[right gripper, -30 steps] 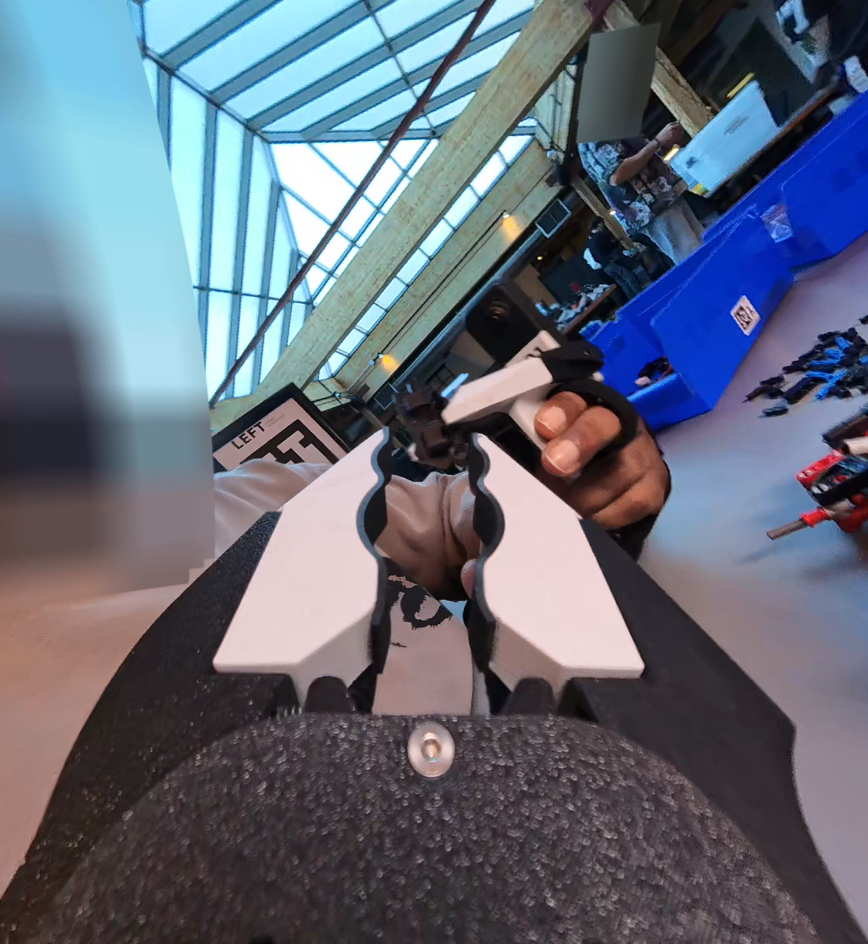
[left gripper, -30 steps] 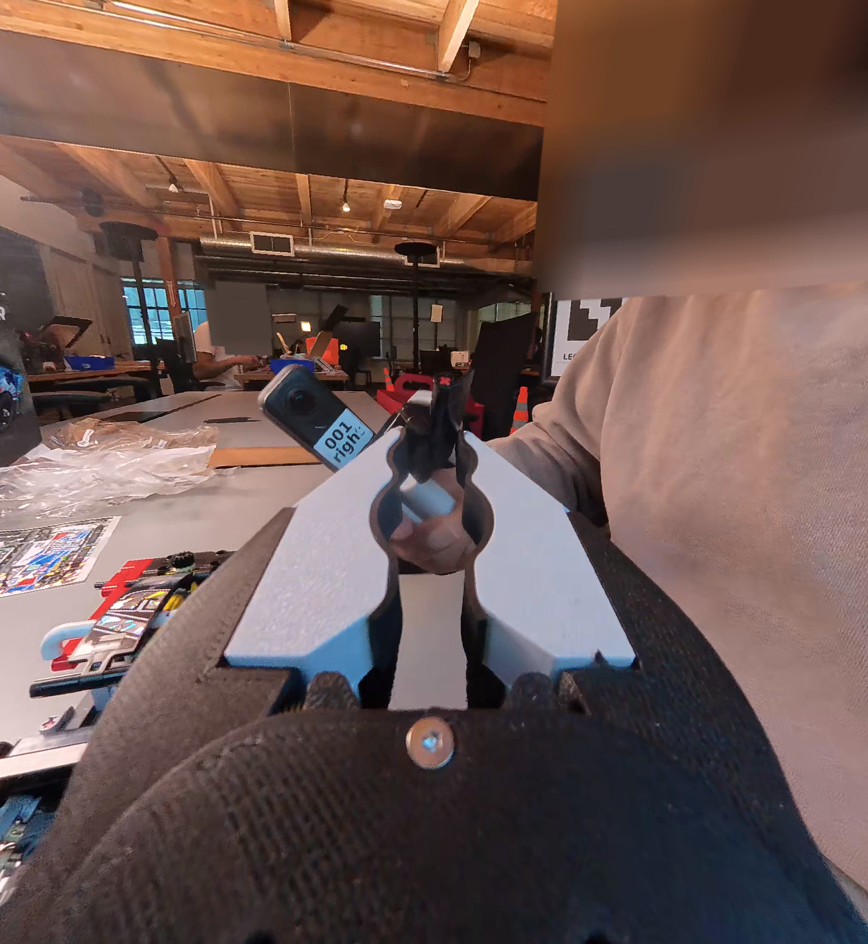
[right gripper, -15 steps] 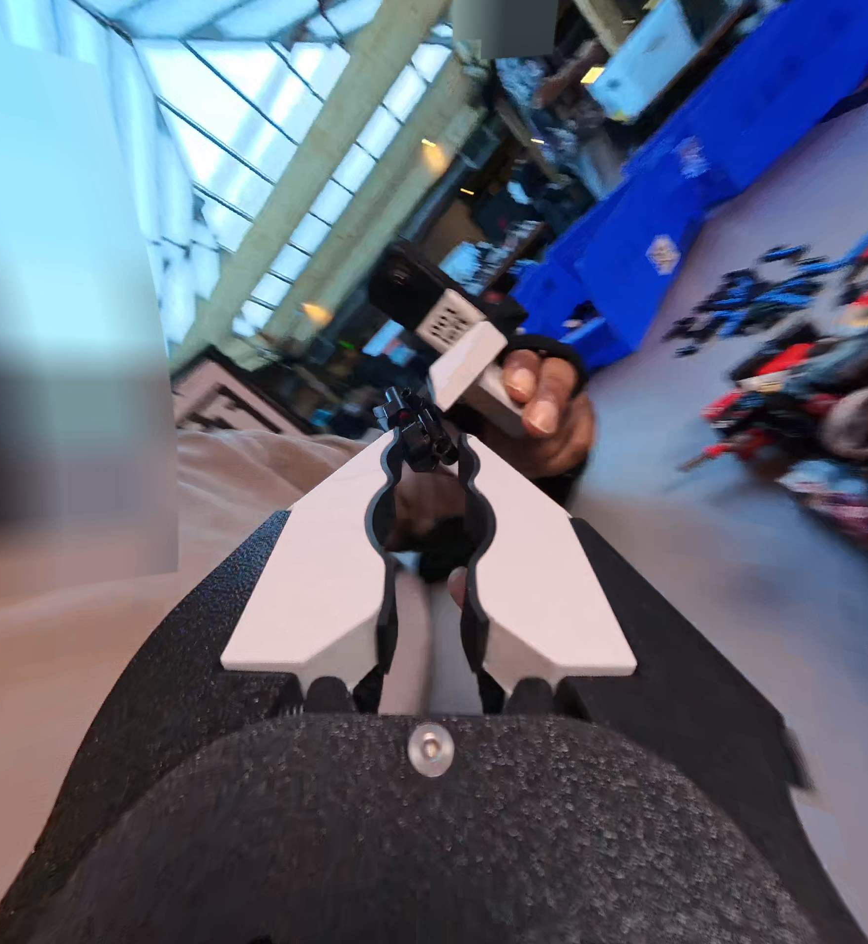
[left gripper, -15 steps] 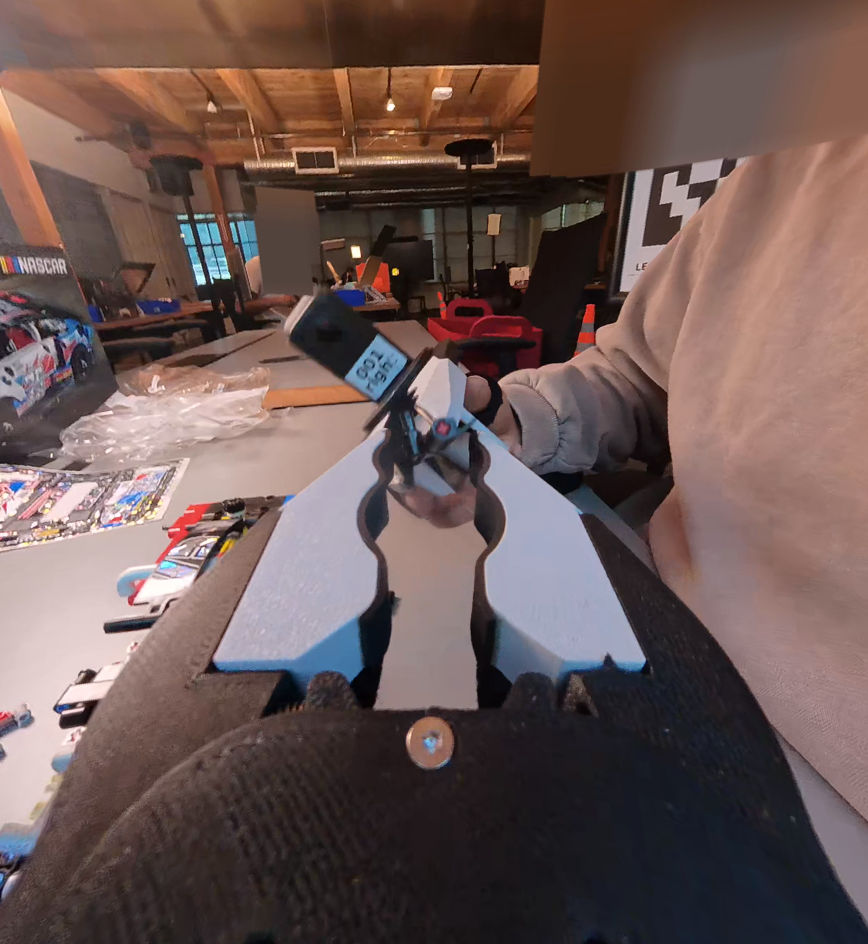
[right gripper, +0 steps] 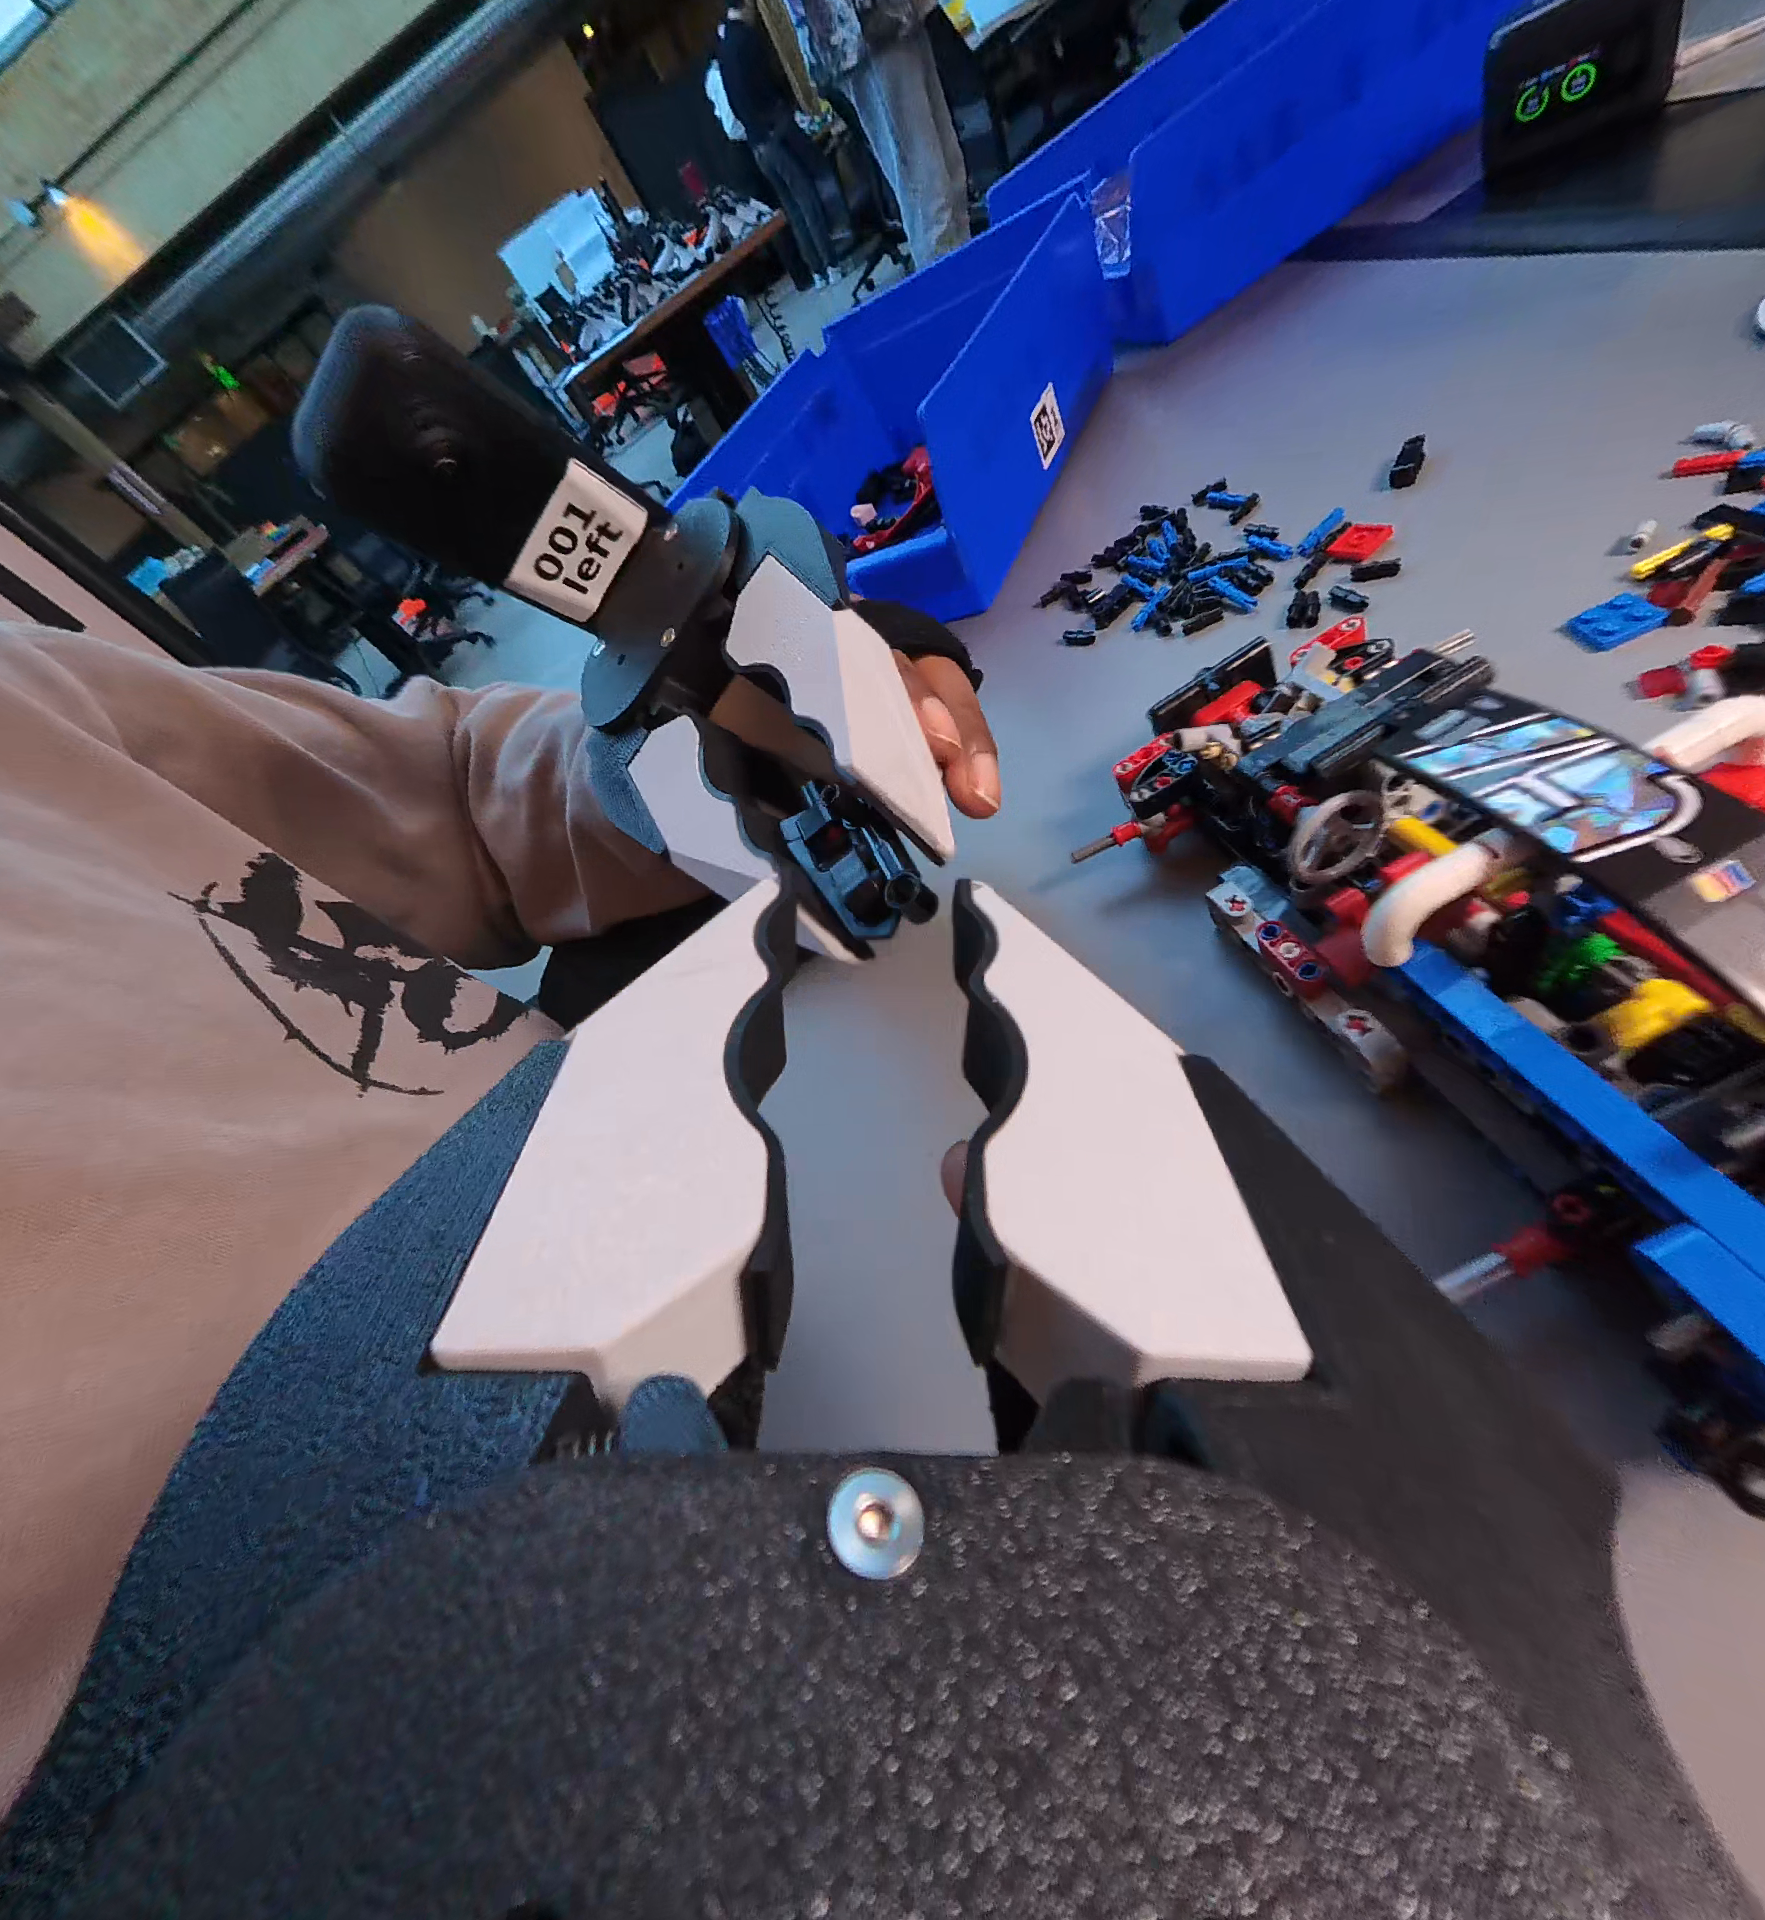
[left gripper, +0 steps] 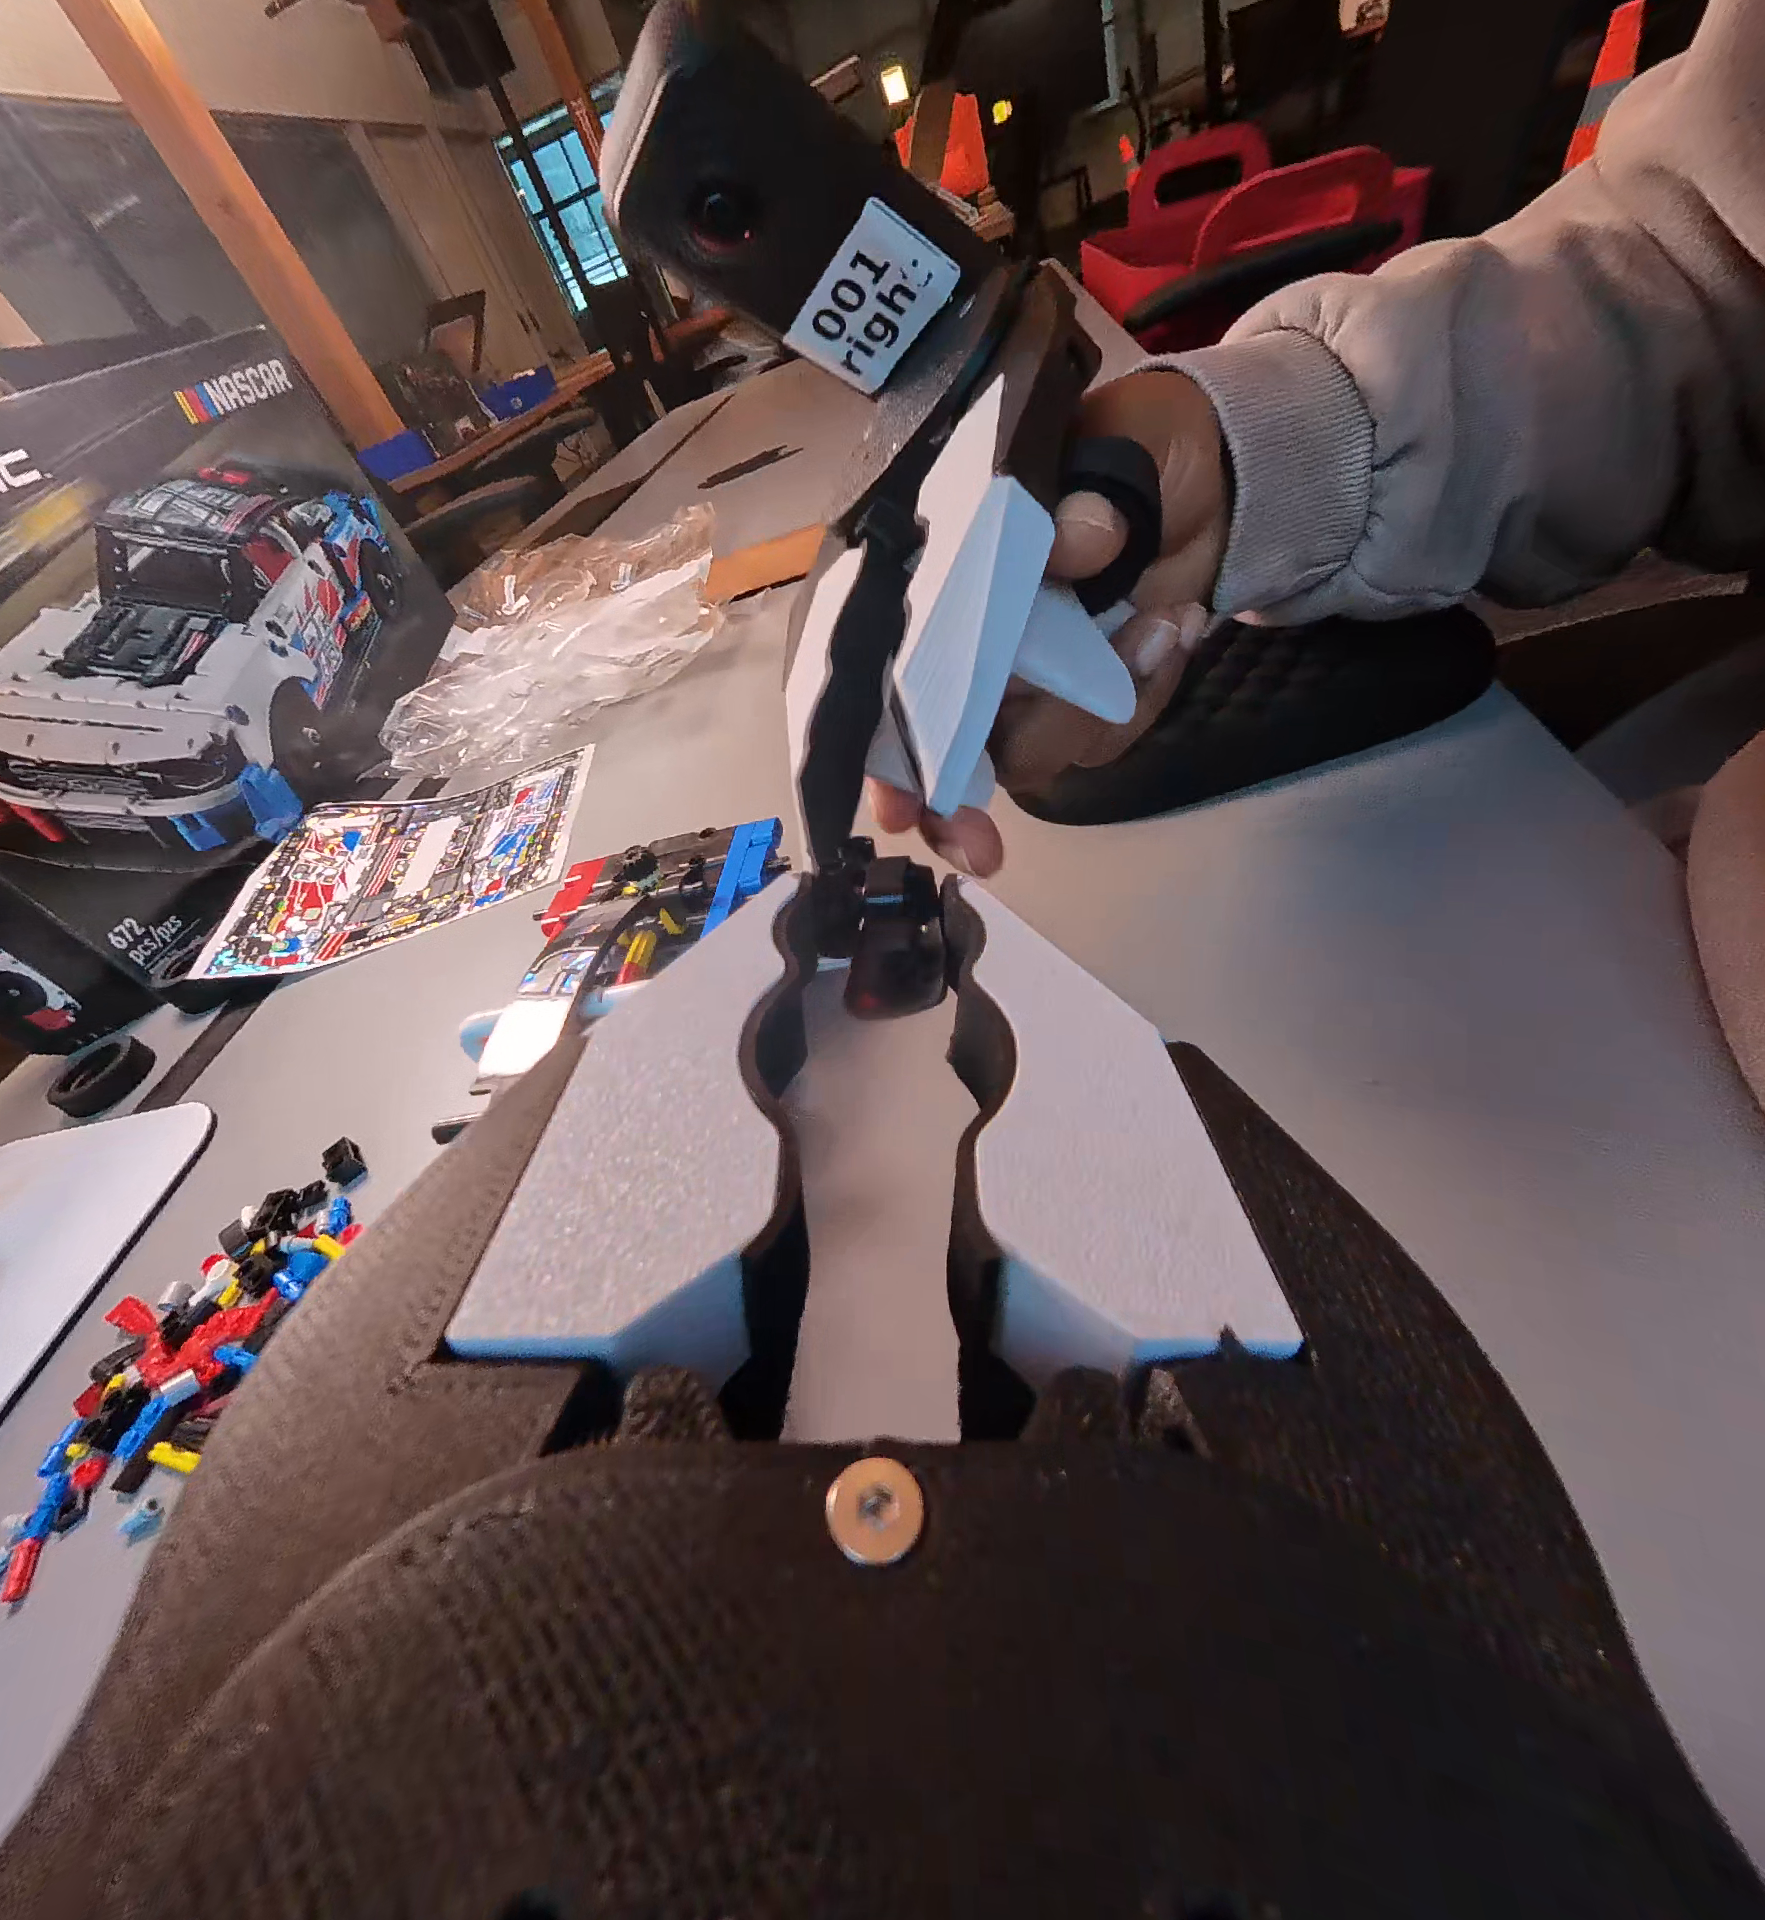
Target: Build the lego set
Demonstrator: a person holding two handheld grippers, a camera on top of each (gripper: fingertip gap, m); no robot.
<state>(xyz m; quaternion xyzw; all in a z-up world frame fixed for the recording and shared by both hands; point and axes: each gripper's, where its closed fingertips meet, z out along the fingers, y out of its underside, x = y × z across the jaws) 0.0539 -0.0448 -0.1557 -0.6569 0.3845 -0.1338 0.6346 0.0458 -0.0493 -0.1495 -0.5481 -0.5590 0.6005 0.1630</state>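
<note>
My left gripper point(left gripper: 883, 904) is shut on a small black Lego sub-assembly point(left gripper: 893, 940) with a red spot, held just above the grey table. My right gripper point(left gripper: 842, 847) comes down from above, and its tips touch the far top of that piece. In the right wrist view my right gripper point(right gripper: 867, 894) has its jaws apart. The black piece point(right gripper: 857, 873) pokes in between its tips, still held by the left gripper's fingers point(right gripper: 857, 717). The partly built car point(right gripper: 1480, 831) lies on the table to the right; it also shows in the left wrist view point(left gripper: 649, 914).
Loose small bricks lie in heaps point(right gripper: 1200, 571) point(left gripper: 192, 1340). Blue bins point(right gripper: 1013, 416) stand along the far side. The set's box point(left gripper: 161, 623), a sticker sheet point(left gripper: 400, 862), clear plastic bags point(left gripper: 566, 644), a loose tyre point(left gripper: 99, 1075) and a white tray point(left gripper: 57, 1195) are on the left. The grippers are tip to tip, or close to it.
Both grippers have come down from chest height to just over the table, still meeting at the black piece. The right gripper's jaws, shut on the piece before, now stand wider apart.
</note>
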